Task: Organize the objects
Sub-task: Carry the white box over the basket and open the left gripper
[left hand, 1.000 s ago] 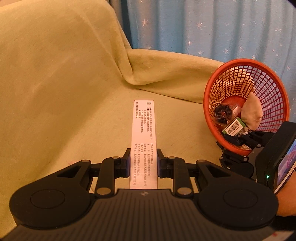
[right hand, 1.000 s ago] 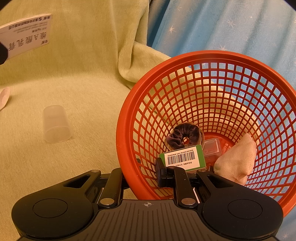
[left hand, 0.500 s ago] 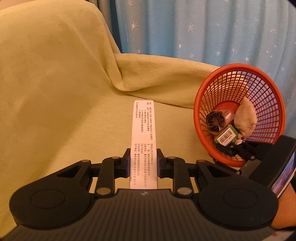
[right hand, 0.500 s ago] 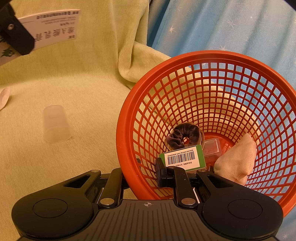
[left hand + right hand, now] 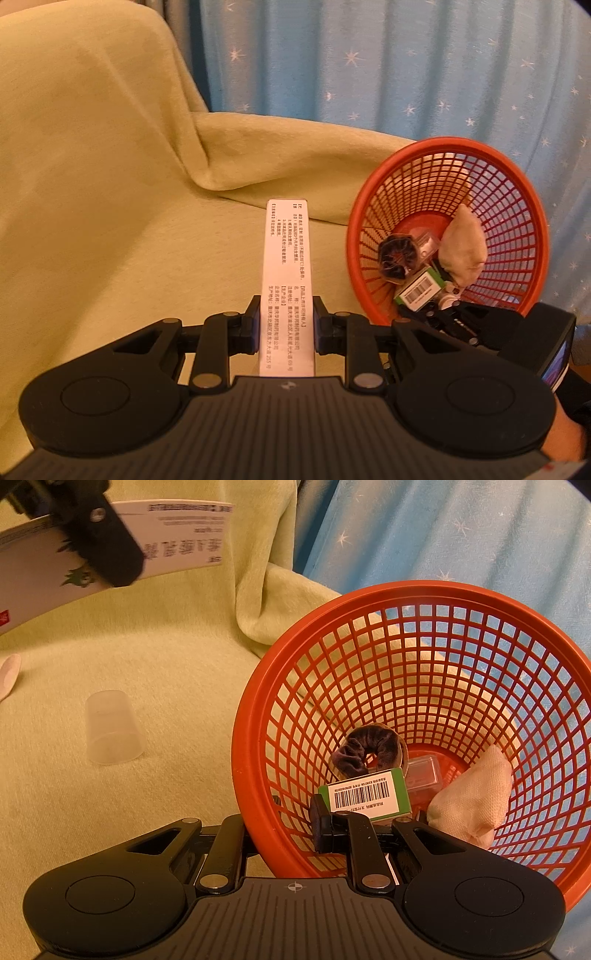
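Your left gripper point(image 5: 283, 328) is clamped on the long white box point(image 5: 287, 280), held above the green blanket point(image 5: 110, 240) beside the red basket point(image 5: 448, 147). Your right gripper point(image 5: 284, 830) pinches the tilted basket's rim (a green box point(image 5: 369, 794), scrunchie point(image 5: 364, 751) and cloth point(image 5: 472, 797) lie inside). A plastic cup point(image 5: 110, 727) lies apart on the blanket.

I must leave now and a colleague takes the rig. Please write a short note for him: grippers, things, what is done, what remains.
Left gripper: shut on the white carton, held in the air.
Right gripper: shut on the orange basket rim, tilting it open.
In the basket: scrunchie, green box, cloth pouch, small clear case.
Left: drop the carton in, then the clear cup and white spoon on the blanket.
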`<move>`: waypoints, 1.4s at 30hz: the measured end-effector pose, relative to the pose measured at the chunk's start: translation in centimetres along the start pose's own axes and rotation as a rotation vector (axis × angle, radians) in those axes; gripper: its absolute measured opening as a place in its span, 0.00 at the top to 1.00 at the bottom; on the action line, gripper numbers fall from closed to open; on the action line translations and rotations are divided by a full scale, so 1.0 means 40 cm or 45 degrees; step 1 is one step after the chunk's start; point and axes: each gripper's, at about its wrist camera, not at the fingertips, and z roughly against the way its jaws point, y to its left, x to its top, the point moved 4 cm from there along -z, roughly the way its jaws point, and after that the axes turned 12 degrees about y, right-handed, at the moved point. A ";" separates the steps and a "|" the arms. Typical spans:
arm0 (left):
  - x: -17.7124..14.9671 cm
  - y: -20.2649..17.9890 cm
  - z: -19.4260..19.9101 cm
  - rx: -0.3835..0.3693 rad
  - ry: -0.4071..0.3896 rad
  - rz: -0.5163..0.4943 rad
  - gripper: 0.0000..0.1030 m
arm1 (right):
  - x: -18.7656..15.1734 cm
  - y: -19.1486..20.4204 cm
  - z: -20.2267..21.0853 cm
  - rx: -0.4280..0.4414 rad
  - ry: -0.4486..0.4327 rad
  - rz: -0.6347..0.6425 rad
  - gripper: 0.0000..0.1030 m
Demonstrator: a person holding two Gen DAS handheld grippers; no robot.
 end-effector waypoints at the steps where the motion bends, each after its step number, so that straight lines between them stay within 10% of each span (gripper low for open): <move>1: 0.003 -0.005 -0.001 -0.005 0.000 -0.006 0.80 | 0.000 0.000 0.000 0.000 0.000 -0.001 0.87; 42: 0.194 -0.308 -0.132 -0.256 0.045 -0.512 0.76 | 0.006 0.010 0.005 0.006 -0.004 -0.004 0.87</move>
